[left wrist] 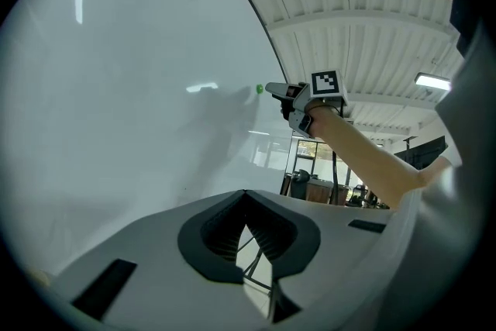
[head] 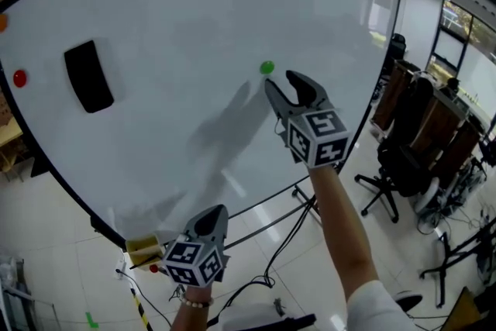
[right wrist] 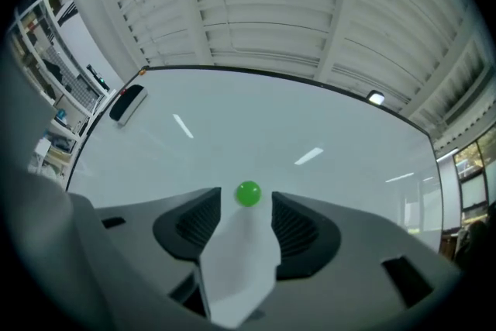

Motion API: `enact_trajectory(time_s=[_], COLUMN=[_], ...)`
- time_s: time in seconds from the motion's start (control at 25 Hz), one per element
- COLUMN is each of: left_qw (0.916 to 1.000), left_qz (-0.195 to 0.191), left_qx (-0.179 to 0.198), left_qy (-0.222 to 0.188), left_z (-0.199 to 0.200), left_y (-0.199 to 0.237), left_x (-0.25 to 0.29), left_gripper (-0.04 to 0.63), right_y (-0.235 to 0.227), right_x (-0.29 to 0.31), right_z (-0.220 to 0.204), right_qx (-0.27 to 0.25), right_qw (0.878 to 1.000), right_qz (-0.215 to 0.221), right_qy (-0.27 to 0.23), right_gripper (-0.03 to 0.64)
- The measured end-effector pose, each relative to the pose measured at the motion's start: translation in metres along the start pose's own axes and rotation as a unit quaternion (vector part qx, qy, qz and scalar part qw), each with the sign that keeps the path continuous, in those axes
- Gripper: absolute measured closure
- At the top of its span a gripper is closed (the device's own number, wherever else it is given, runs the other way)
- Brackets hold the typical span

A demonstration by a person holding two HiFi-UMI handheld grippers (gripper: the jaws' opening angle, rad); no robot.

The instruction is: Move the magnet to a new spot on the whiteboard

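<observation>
Green magnet (head: 266, 67) on whiteboard (head: 178, 19), right hand-held gripper (head: 280, 83) open at it.

Item: one green magnet, stuck to the board right of centre, just ahead of the right hand-held gripper's spread jaw tips; neither pad presses on it, so it is not gripped. Left hand-held gripper (head: 212, 215): closed, nothing between its jaws, held low near the board's lower edge. Also on the board, well apart at far left: black eraser (head: 88, 76), red magnet (head: 19, 77). Status, as a judgement: the magnet rests free on the board; whether this is its new spot or its starting one cannot be told, so the move may be either finished or not yet begun.
</observation>
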State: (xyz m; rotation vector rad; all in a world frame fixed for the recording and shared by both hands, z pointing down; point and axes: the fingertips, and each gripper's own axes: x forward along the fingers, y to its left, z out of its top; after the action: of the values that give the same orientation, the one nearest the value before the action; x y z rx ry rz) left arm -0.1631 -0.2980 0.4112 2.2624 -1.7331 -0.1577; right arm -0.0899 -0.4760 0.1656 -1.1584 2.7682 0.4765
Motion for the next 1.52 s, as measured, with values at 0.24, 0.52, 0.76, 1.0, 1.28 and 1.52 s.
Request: enact_trajectory(time_s=[0.24, 0.52, 0.76, 1.0, 1.28, 1.52], left_qw=[0.9999, 0.9996, 0.9995, 0.9993, 0.9992, 0.9992], left_qz=[0.014, 0.027, 0.027, 0.028, 0.029, 0.029], left_qx=[-0.005, -0.011, -0.016, -0.021, -0.025, -0.026], left_qy=[0.001, 0.001, 0.007, 0.010, 0.009, 0.008], left_z=[-0.005, -0.007, -0.012, -0.016, -0.019, -0.018], left_y=[0.009, 0.020, 0.021, 0.021, 0.023, 0.021], left_x=[-0.006, -0.010, -0.009, -0.007, -0.006, -0.008], left_gripper=[0.597, 0.597, 0.597, 0.597, 0.597, 0.597], right_y=[0.000, 0.003, 0.005, 0.003, 0.001, 0.002], right_x=[0.023, 0.035, 0.036, 0.036, 0.037, 0.036], right_z=[-0.002, -0.001, -0.001, 0.000, -0.001, 0.000], right_qx=[-0.005, -0.017, -0.007, 0.002, 0.007, -0.013], right_qw=[1.000, 1.000, 1.000, 0.999, 0.999, 0.999], right_qz=[0.004, 0.003, 0.015, 0.030, 0.032, 0.022], right_qy=[0.015, 0.020, 0.017, 0.018, 0.023, 0.030], right_gripper=[0.404, 0.423, 0.446, 0.451, 0.482, 0.489])
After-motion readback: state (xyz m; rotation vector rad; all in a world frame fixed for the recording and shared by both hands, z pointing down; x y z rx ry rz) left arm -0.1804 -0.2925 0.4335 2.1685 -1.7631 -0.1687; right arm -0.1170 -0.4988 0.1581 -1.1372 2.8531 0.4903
